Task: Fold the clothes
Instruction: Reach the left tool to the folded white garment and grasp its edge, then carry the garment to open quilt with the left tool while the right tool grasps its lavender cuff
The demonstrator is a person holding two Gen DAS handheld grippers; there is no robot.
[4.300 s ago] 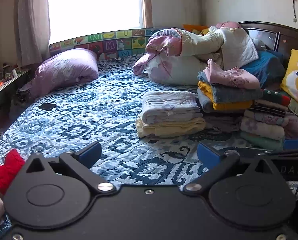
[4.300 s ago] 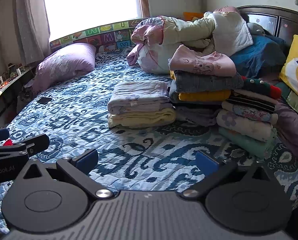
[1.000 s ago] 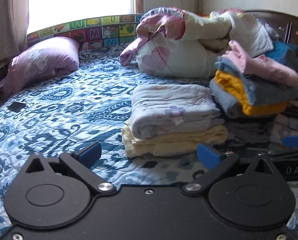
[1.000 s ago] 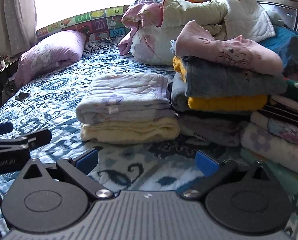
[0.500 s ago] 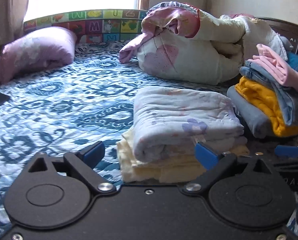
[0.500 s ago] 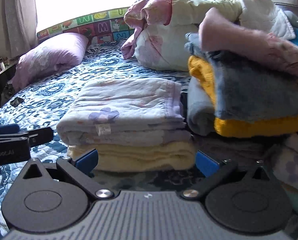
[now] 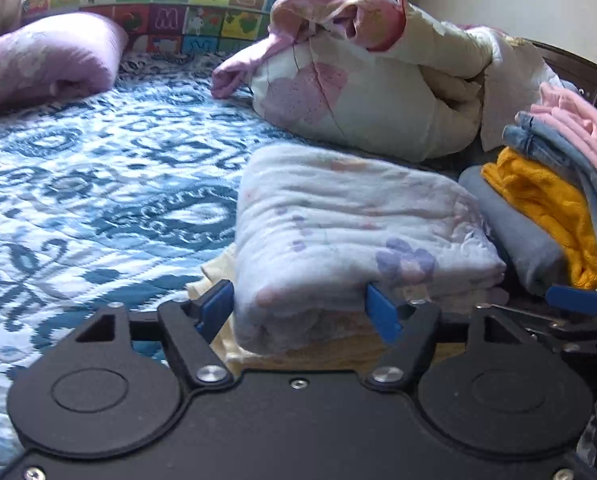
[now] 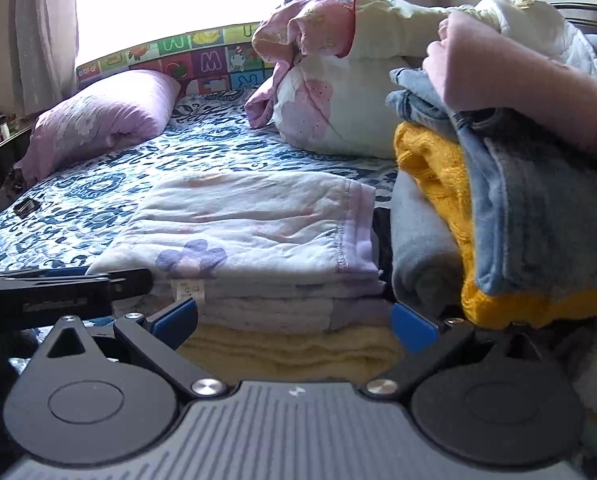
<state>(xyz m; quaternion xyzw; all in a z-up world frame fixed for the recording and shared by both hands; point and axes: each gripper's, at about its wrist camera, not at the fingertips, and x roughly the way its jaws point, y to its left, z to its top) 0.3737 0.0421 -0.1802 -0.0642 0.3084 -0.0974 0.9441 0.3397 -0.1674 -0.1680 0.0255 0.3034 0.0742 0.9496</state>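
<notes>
A folded white floral cloth (image 7: pixel 354 232) lies on a folded pale yellow cloth (image 7: pixel 322 354) on the blue patterned bedspread (image 7: pixel 98 184). My left gripper (image 7: pixel 300 306) is open, its blue fingertips either side of the white cloth's near left corner. My right gripper (image 8: pixel 294 318) is open at the front edge of the same stack, white cloth (image 8: pixel 254 232) over yellow cloth (image 8: pixel 294 350). The left gripper's finger (image 8: pixel 58 286) shows at the left of the right wrist view.
A taller stack of grey, yellow, denim and pink clothes (image 8: pixel 498 184) stands right of the stack. A rolled quilt (image 7: pixel 378 92) lies behind. A purple pillow (image 8: pixel 98 120) and a small dark object (image 8: pixel 26 207) are at the left.
Both grippers have moved forward and down to the white and yellow stack. The left jaws have narrowed a little around the white cloth's corner.
</notes>
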